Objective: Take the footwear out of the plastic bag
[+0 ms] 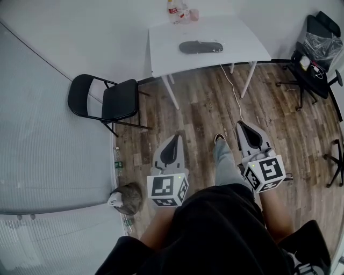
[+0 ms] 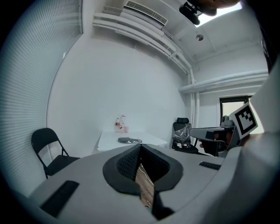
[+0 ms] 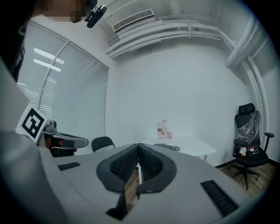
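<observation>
Head view. 1 left claw [image 1: 176, 138] and 1 right claw [image 1: 241, 125], both mine, held level over the wooden floor [image 1: 204, 115], 1 on each side of my leg. 1 white table [image 1: 161, 37] well ahead, bearing 1 dark footwear item [image 1: 201, 47] lying flat near its middle; whether a bag wraps it, I cannot tell. 1 cluster of bottles [image 1: 174, 11] at the table's far edge. 1 black folding chair [image 1: 105, 99] to the table's left, 1 office chair [image 1: 314, 59] to its right.

Left gripper view. Left claw clenched, pads meeting at the tip, nothing between them. Footwear item straight ahead on the table, well apart.

Right gripper view. Right claw clenched, empty. Footwear item ahead, just right of the tip line.
</observation>
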Demonstrator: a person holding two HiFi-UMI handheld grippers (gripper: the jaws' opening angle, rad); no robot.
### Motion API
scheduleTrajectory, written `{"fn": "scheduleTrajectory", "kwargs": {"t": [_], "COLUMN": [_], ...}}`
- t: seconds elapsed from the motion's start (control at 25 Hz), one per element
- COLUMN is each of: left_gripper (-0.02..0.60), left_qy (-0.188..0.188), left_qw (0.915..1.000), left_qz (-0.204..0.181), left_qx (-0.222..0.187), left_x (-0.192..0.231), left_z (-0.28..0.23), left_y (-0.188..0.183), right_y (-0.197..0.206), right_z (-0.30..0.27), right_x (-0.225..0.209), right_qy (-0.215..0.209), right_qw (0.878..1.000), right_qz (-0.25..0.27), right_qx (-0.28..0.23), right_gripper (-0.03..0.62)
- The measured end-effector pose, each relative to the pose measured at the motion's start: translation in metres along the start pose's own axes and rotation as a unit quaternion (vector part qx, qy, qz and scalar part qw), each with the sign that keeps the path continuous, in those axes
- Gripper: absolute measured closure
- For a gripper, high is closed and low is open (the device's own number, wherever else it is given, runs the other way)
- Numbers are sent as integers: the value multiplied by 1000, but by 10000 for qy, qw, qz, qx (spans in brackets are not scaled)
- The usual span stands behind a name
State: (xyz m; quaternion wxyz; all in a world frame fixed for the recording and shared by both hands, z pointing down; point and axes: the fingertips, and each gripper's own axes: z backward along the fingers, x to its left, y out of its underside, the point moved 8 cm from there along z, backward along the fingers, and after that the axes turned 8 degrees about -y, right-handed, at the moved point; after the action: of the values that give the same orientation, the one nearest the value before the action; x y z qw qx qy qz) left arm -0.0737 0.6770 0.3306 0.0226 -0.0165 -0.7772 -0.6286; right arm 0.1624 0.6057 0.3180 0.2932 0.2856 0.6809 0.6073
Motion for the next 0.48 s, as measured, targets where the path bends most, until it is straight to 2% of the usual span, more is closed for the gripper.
{"fn": "scheduleTrajectory", "kwargs": {"t": [0.28,0.48], "left_gripper": [561,561], "left_qy": [-5,-19], "left_qw": [10000,9995], "left_qz": [-45,-74], "left_qx": [60,297], "left_x": [12,12], "left_z": [-117,-196], "left_y": [-28,-43], "right_y": [-8,-9], "right_z": [-88,-133], "right_x": [-80,-144], "right_qy": [-40,13], "right_qw": [9999,9993], "right_qz": [-116,-310], "right_qx": [83,220], "right_gripper": [580,580]}}
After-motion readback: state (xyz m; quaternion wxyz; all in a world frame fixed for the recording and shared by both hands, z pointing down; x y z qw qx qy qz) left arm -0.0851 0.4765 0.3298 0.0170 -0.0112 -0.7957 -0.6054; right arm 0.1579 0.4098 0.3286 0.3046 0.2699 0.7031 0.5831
